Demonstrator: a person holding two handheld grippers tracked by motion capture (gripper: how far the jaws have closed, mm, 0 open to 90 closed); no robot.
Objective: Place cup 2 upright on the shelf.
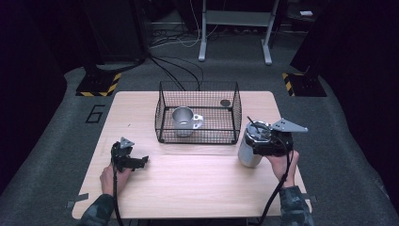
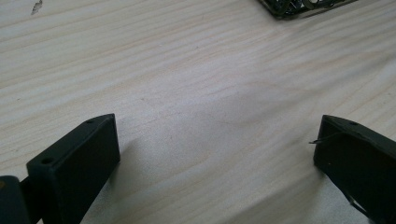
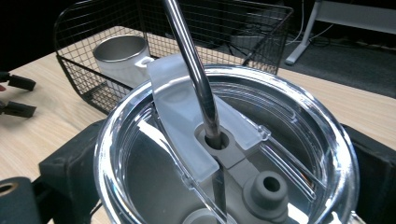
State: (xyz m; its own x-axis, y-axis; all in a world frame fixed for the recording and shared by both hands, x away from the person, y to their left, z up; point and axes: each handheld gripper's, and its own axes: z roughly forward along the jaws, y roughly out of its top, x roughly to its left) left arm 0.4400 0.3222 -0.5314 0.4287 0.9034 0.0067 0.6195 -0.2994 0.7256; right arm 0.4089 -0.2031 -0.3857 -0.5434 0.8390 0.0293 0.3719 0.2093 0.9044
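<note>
Right gripper: we see it at the right side of the wooden surface, held from below by the person's right hand, with its grey three-cornered plate on top.
Right fingers: we find them pinching the steel tumbler, one black pad on each side of its upper wall just under the lid.
Steel tumbler: it stands upright near the right edge of the surface, just outside the front right corner of the wire basket. From the high view we cannot tell whether its base touches the surface.
Lid: clear plastic, seated on the tumbler's rim, with a frosted slider across it and a grey plug beside the straw hole.
Straw: metal, passing through the grey hole in the lid and leaning away toward the basket.
Wire basket: black mesh, at the far middle of the surface. It holds a metal mug with a handle, standing upright and open at the top.
Left gripper: we see it low over the left front part of the surface, held by the left hand, well apart from the tumbler.
Left fingers: spread wide, with bare wood between them and nothing held. A corner of the basket shows at the top of the left gripper view.
</note>
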